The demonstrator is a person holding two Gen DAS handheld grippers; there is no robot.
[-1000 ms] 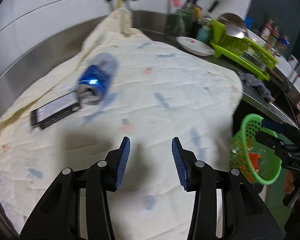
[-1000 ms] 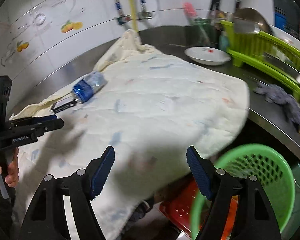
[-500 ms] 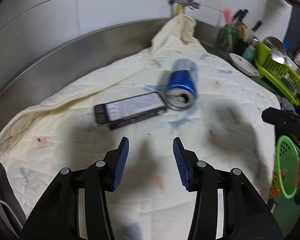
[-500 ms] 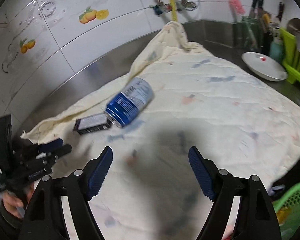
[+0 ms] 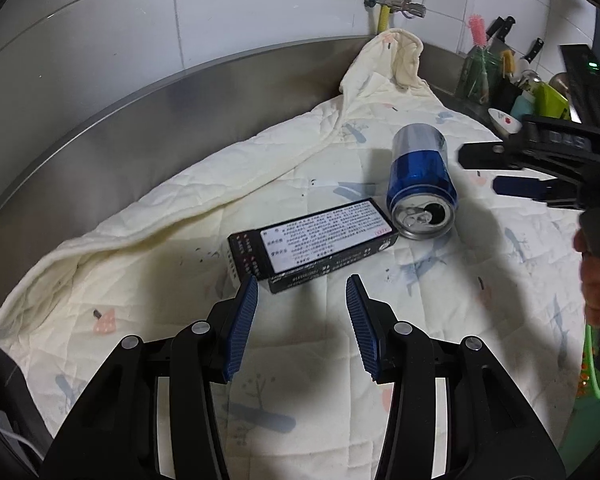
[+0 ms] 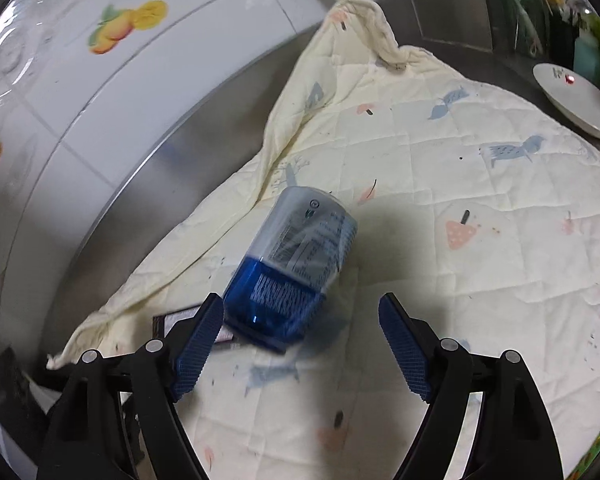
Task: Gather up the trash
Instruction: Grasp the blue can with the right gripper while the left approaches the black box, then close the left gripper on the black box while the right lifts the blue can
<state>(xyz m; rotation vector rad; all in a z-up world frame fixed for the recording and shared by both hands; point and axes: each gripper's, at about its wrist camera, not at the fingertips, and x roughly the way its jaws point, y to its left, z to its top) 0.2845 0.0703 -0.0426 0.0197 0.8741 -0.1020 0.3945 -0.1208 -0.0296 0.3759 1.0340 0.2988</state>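
A blue and silver drink can [image 5: 420, 184] lies on its side on a cream quilted cloth [image 5: 340, 360], open end toward me. A black flat box with a white label [image 5: 312, 240] lies beside it. My left gripper [image 5: 302, 294] is open and empty, its tips just short of the box. My right gripper [image 6: 300, 310] is open and empty just short of the can [image 6: 296, 268]; it shows in the left wrist view [image 5: 496, 172] to the can's right. The box [image 6: 180, 318] is mostly hidden behind the left finger.
The cloth covers a steel counter with a steel upstand [image 5: 100, 128] and tiled wall behind. A white dish [image 6: 576, 100], utensil holder [image 5: 480, 76] and green rack [image 5: 552, 104] stand at the far right. A green basket rim [image 5: 596, 380] shows at the lower right edge.
Both grippers have moved closer to the trash: the left toward the black box, the right toward the can. The green basket has slid out to the frame edge. Both stay open.
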